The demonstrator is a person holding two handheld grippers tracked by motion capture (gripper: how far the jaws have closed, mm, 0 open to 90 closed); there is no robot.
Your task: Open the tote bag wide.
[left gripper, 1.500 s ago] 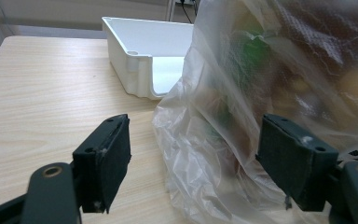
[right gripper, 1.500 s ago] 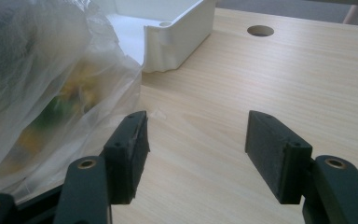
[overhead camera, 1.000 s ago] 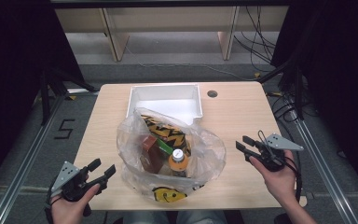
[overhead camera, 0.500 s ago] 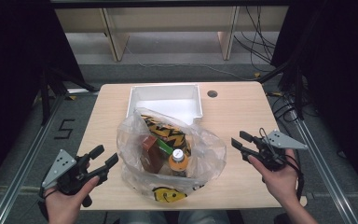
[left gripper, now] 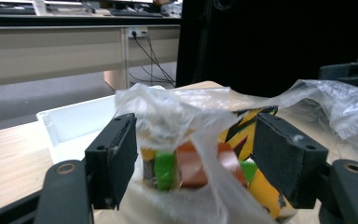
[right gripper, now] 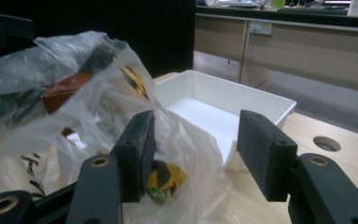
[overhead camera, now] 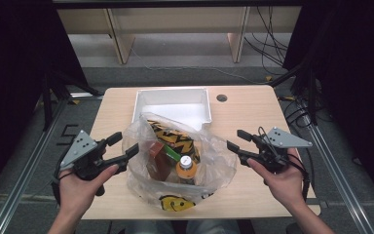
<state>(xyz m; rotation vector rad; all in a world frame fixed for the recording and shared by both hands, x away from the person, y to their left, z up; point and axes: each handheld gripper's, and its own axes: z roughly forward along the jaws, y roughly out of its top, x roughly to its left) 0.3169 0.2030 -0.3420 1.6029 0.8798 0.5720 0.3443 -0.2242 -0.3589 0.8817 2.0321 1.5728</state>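
Standing on the counter, just at the 6 o'clock side of the white tray, the clear plastic bag of groceries slumps open with its mouth ragged and facing up. Inside it lean a yellow-and-black snack packet, a brown carton and an orange-capped bottle.

The left gripper hangs at the bag's 9 o'clock with jaws wide, nothing pinched, though in the left gripper view loose film sits between them. The right gripper hangs at 3 o'clock; its jaws have just been opening and stand wide, with film beside the left jaw but not clamped.

The step looks like spreading the bag's mouth. To do it well, each gripper should close on rim film alone, high and clear of the contents, then pull evenly towards 9 and 3 o'clock so the bottle stays upright.
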